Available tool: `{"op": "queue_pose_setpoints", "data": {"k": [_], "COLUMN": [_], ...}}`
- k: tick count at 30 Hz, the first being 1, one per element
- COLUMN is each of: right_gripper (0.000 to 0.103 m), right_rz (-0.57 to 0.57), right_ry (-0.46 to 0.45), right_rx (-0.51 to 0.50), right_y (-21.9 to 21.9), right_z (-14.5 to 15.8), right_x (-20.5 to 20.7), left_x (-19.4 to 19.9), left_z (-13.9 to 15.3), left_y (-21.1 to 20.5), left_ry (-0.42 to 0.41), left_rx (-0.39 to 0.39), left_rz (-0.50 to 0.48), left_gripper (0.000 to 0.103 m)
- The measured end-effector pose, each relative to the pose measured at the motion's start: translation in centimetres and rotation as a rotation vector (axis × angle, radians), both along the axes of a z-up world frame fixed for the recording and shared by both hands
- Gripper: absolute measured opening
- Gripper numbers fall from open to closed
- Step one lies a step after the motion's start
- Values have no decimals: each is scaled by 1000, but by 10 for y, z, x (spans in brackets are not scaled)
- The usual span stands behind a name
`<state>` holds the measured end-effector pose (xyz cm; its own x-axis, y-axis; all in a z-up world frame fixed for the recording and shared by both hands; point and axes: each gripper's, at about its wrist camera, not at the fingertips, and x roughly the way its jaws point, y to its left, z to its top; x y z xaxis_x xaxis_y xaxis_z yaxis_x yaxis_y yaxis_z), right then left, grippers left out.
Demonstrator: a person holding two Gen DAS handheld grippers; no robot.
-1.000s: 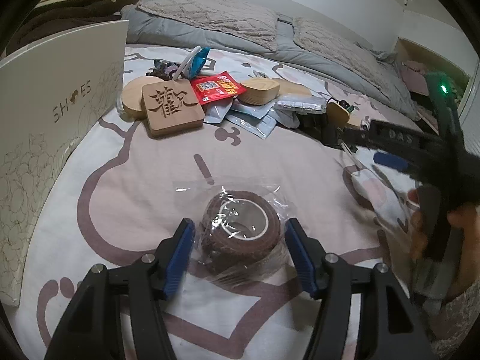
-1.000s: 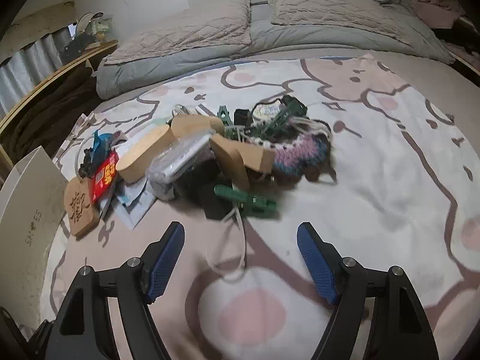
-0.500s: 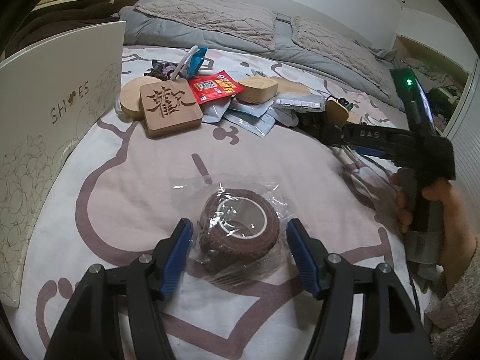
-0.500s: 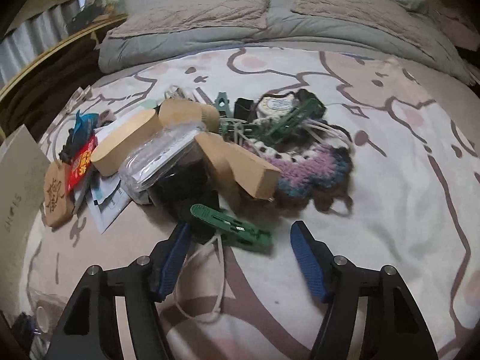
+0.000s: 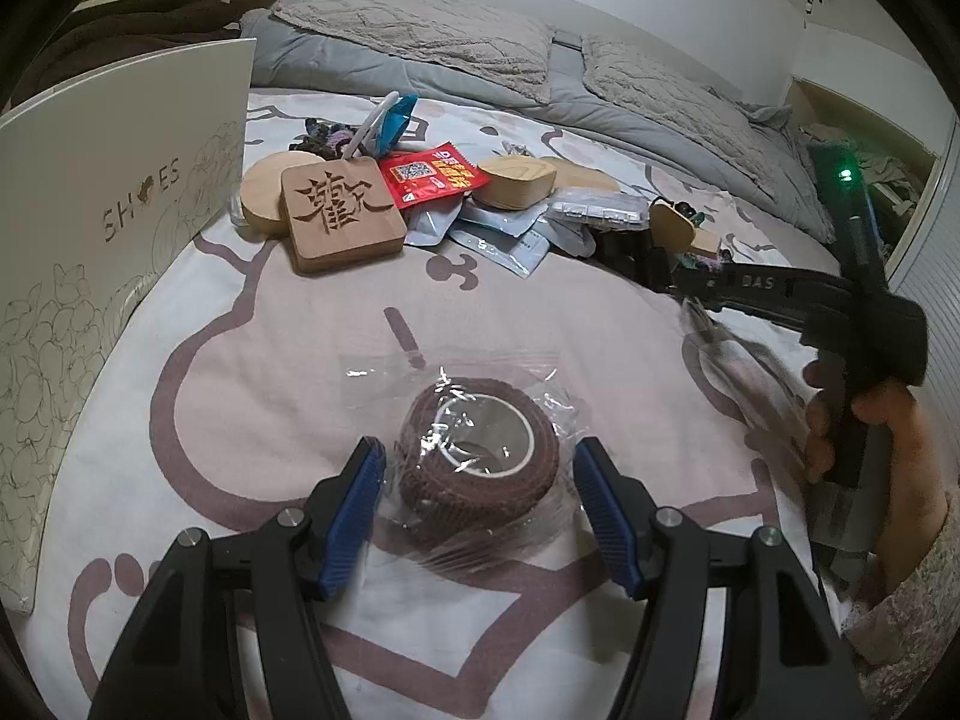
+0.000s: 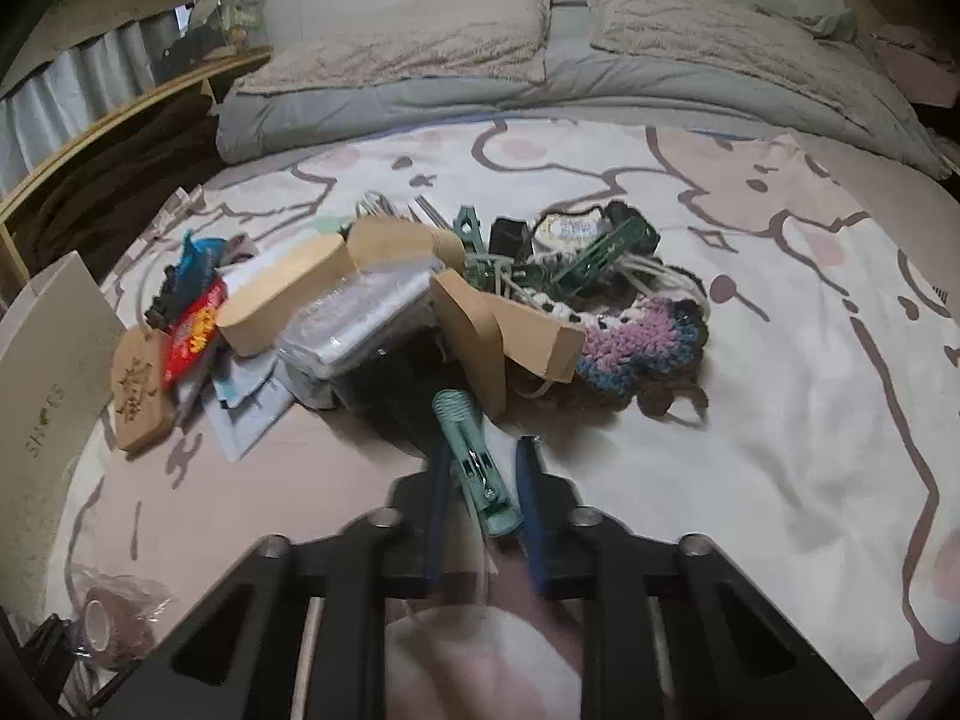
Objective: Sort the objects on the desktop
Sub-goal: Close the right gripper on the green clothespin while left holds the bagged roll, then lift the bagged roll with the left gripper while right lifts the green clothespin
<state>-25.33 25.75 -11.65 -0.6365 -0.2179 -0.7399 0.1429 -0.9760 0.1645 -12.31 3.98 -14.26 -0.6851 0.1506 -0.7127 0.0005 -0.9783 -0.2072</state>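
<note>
A: Where does the left gripper sit?

B: Low over the pink-and-white patterned bedspread; its blue-padded fingers are spread wide on either side of a brown roll of tape in a clear plastic wrapper; neither pad visibly presses the roll, though the wrapper's edges lie just beside them.

A: And the right gripper?

B: Its blue fingers are drawn in close around a pale green plastic clothes peg; the peg stands lengthwise between them, its ribbed end pointing toward the heap; the frame is blurred there, so the exact contact is hard to read, but it looks pinched.

A: What is in the heap?

B: A square wooden coaster carved with a character lies nearest the white cardboard shoe box; a red foil sachet rests just behind the coaster; further along come light wooden blocks, a clear plastic packet, dark green pegs and a purple-and-blue crocheted piece, all touching or overlapping.

A: And behind them?

B: Grey quilted pillows at the head of the bed.
</note>
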Motion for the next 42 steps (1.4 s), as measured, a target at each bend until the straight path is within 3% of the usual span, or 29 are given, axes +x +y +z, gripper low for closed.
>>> {"op": "queue_pose_setpoints", "data": {"k": [8,17,23,31,42], "right_gripper": [14,14,14,14,14], "right_rz": [30,86,117,93,110], "right_ry": [7,13,-38,-66,-28], "right_rx": [-22,-33,-44,-21,31], "right_y": [-8,-15,-21,-26,-37], "right_z": [7,18,7,-4,0], "right_x": [18,52,72,68,76], "left_x": [1,0,0,1,1], "left_z": [1,1,1,1,1], "left_y": [-3,-4,-4,-6,-5], "left_ry": [4,9,9,10,11], "left_rx": [3,-1,0,6,5], "left_rz": [10,7,7,9,9], "left_gripper": [56,54,54,54,54]}}
